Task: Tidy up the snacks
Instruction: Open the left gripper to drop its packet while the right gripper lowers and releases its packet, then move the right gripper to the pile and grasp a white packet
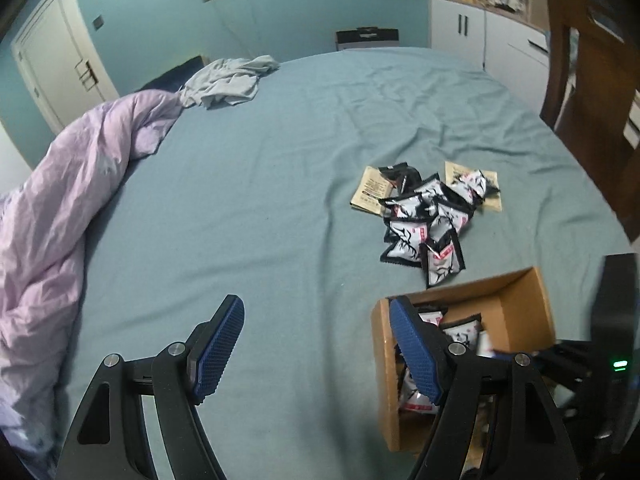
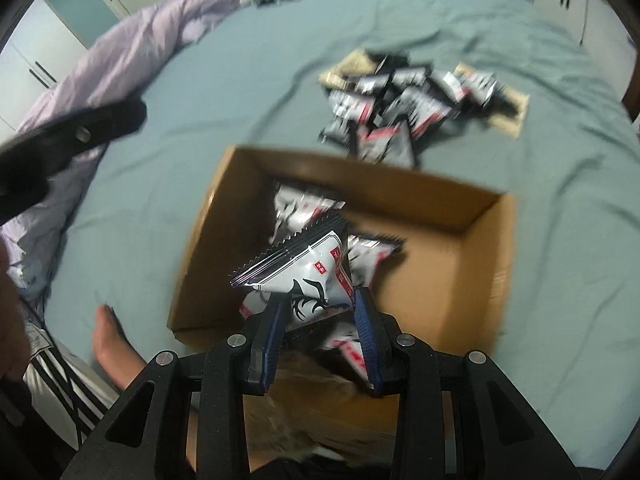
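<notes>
low in the right wrist frame, our right gripper (image 2: 320,320) pinches a snack packet (image 2: 304,276) over the cardboard box (image 2: 440,280), presumably to drop it in; our left gripper (image 1: 320,344) gapes empty beside it, the loose pile (image 2: 400,108) waiting in the upper right.

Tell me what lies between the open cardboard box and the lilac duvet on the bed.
Only bare grey-green bedsheet lies between the brown cardboard box and the crumpled lilac duvet. The left wrist view shows it best; no snack packets lie on that stretch.
</notes>
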The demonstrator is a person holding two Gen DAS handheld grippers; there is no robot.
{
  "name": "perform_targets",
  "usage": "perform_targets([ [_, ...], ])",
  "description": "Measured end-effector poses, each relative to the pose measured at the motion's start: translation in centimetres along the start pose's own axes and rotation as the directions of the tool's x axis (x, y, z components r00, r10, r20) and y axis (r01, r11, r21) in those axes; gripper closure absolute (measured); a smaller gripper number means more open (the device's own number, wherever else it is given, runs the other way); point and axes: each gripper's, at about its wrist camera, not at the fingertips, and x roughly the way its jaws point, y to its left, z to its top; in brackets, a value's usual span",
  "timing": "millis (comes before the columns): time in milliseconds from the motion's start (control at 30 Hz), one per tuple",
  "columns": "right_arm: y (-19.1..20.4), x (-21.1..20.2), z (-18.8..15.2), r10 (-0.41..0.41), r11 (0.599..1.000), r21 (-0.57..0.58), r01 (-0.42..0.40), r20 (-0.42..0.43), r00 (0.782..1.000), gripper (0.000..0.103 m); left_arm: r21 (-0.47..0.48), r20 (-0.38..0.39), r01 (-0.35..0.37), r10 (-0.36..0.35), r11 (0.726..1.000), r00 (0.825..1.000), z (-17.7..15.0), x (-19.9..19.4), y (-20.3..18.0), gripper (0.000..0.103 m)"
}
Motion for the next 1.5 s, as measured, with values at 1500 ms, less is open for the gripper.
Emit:
perform_targets([
  [1500, -9.5, -10.0, -2.2, -0.205, 0.938, 0.321, 0.129, 0.214, 0.955, 0.037, 0.054, -0.054, 0.104, -0.101, 0.993, 0.993, -0.7, -0.3, -4.0, 0.024],
])
